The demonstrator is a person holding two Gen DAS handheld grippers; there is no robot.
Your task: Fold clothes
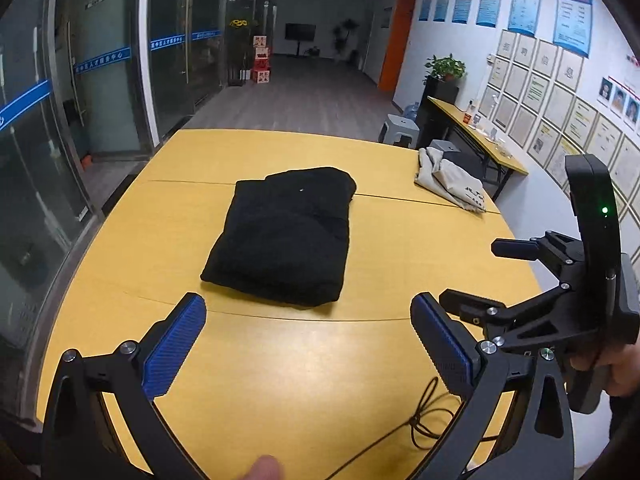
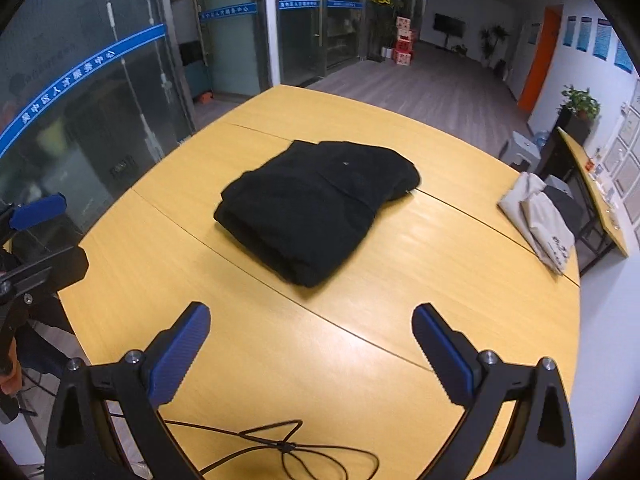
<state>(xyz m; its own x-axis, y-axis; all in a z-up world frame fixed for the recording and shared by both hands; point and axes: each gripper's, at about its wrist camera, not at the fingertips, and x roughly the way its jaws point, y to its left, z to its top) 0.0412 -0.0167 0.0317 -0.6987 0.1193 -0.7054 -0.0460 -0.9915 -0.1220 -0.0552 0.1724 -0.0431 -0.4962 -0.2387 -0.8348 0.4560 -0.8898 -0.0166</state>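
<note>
A black garment point(image 1: 280, 236) lies folded into a compact rectangle in the middle of the yellow table point(image 1: 280, 380); it also shows in the right wrist view point(image 2: 316, 204). My left gripper point(image 1: 308, 312) is open and empty, held above the table just short of the garment's near edge. My right gripper point(image 2: 311, 322) is open and empty too, a little back from the garment. The right gripper point(image 1: 472, 276) also shows at the right of the left wrist view, and the left gripper's blue fingertip point(image 2: 38, 205) shows at the left edge of the right wrist view.
A folded pale grey garment point(image 1: 448, 178) lies near the table's far right edge, also in the right wrist view point(image 2: 544, 216). A thin black cable point(image 2: 288, 444) loops on the near table. Stools point(image 1: 400, 128) and a side table point(image 1: 476, 132) stand beyond.
</note>
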